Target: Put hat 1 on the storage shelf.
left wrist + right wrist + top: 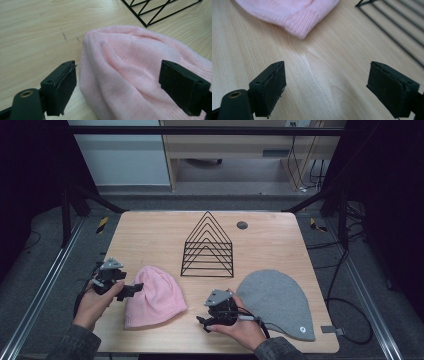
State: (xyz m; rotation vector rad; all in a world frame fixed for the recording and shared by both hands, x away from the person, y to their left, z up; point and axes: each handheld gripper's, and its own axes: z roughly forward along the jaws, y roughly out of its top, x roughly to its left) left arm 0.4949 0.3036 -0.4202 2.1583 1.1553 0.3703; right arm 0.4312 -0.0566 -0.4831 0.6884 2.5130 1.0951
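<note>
Pink beanie (154, 296) looks soft, light, floppy knit; best pinched at the ribbed cuff edge. Left gripper (131, 290) jaws spread, straddling its side, not pinching. Right gripper (204, 321) jaws spread over bare table (150, 235).

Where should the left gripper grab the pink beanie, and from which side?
Probably the rounded crown edge of the pink beanie, coming in low from the table's left side. The beanie lies flat and limp, and the open left gripper already straddles that edge.
</note>
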